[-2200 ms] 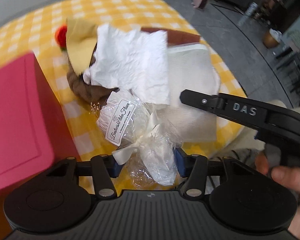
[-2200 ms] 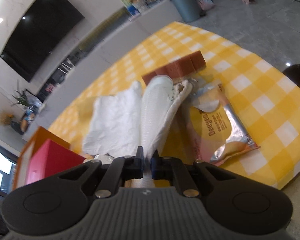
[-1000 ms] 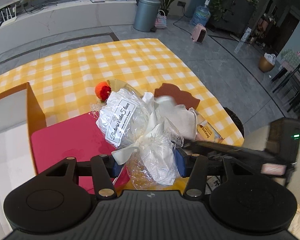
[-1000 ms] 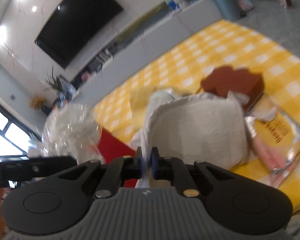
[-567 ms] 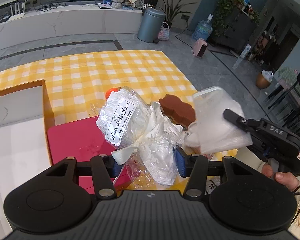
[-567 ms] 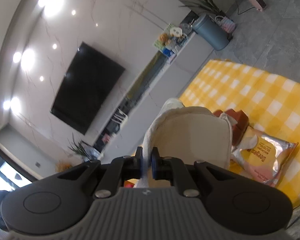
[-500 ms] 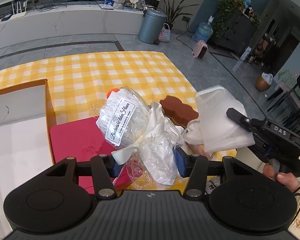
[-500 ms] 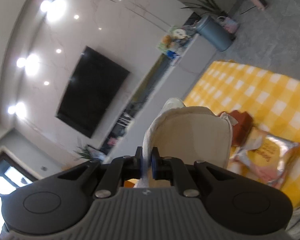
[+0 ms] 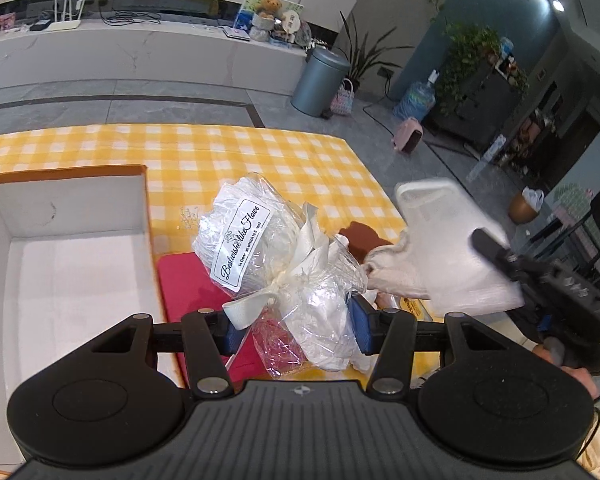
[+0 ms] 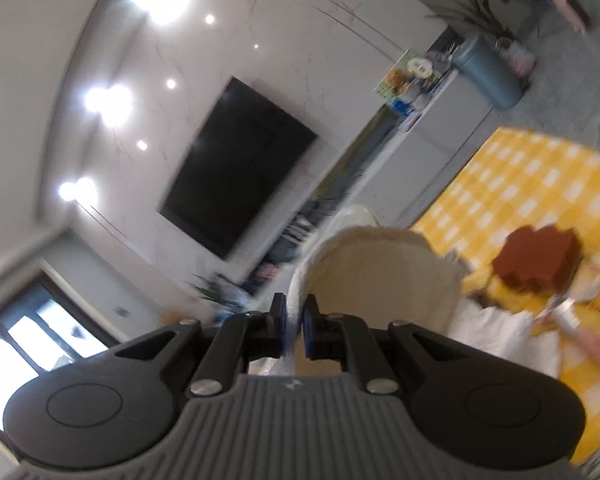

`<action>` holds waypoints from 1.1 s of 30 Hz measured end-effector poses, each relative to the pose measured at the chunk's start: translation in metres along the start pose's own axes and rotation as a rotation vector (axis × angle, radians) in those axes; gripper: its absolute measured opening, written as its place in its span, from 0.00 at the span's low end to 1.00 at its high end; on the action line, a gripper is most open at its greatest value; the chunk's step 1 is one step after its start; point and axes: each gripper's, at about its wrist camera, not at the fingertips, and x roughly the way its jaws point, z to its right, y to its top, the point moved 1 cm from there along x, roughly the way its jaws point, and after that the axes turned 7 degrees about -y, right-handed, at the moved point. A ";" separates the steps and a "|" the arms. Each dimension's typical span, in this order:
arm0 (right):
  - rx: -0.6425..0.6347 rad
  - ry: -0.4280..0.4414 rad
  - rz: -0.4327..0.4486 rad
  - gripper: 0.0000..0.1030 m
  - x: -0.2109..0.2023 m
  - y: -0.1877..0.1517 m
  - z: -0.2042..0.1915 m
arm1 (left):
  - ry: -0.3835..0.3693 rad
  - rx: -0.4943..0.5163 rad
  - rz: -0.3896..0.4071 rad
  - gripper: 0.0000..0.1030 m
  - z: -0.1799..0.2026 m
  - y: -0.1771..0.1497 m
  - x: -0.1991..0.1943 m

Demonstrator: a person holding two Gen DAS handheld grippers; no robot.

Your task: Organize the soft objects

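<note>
My left gripper (image 9: 294,330) is shut on a cellophane-wrapped white bundle (image 9: 276,256) tied with a cream ribbon and bearing a white label; it hangs above the red lid (image 9: 196,280). To its left lies an open box (image 9: 72,264) with a white inside and orange rim. My right gripper (image 10: 295,330) is shut on the edge of a folded cream towel (image 10: 384,276), lifted off the table; the same towel (image 9: 448,248) shows at the right of the left wrist view, with the right gripper (image 9: 480,240) on it. A brown cloth (image 10: 536,260) lies on the yellow checked tablecloth (image 10: 540,176).
A snack packet (image 10: 592,312) and a white cloth (image 10: 504,336) lie at the table's near right, blurred. The table's right edge drops to a grey floor with a bin (image 9: 320,80), plants and a pink heater (image 9: 408,138). A person's hand (image 9: 576,372) holds the right gripper.
Both grippers rose. The left one shifted with the bundle so the open box came fully into view at left. The right one lifted the towel clear of the table and tilted upward.
</note>
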 end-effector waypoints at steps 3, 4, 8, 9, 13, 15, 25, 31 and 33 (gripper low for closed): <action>-0.077 -0.148 -0.050 0.09 0.023 -0.009 0.010 | -0.012 0.002 -0.006 0.58 0.000 -0.002 0.003; -0.086 -0.220 -0.085 0.10 0.033 -0.013 0.018 | -0.015 0.005 -0.011 0.58 0.000 -0.002 0.006; -0.177 -0.540 -0.224 0.27 0.061 -0.026 0.046 | -0.025 0.022 -0.031 0.58 0.003 -0.001 0.015; -0.199 -0.614 -0.232 0.43 0.063 -0.027 0.049 | -0.026 0.027 -0.034 0.58 0.003 -0.001 0.015; -0.212 -0.614 -0.184 0.57 0.057 -0.021 0.062 | -0.026 0.028 -0.047 0.58 0.006 0.000 0.023; -0.178 -0.614 -0.191 0.61 0.051 -0.020 0.066 | -0.022 0.030 -0.054 0.58 0.007 -0.001 0.026; -0.453 -0.741 0.001 0.85 0.047 -0.020 0.035 | -0.016 0.041 -0.073 0.58 0.007 -0.003 0.033; -0.395 -0.669 -0.239 0.90 0.078 -0.033 0.048 | -0.025 0.057 -0.080 0.58 0.012 -0.005 0.037; -0.377 -0.696 -0.288 0.88 0.090 -0.037 0.053 | -0.031 0.063 -0.085 0.58 0.014 -0.006 0.039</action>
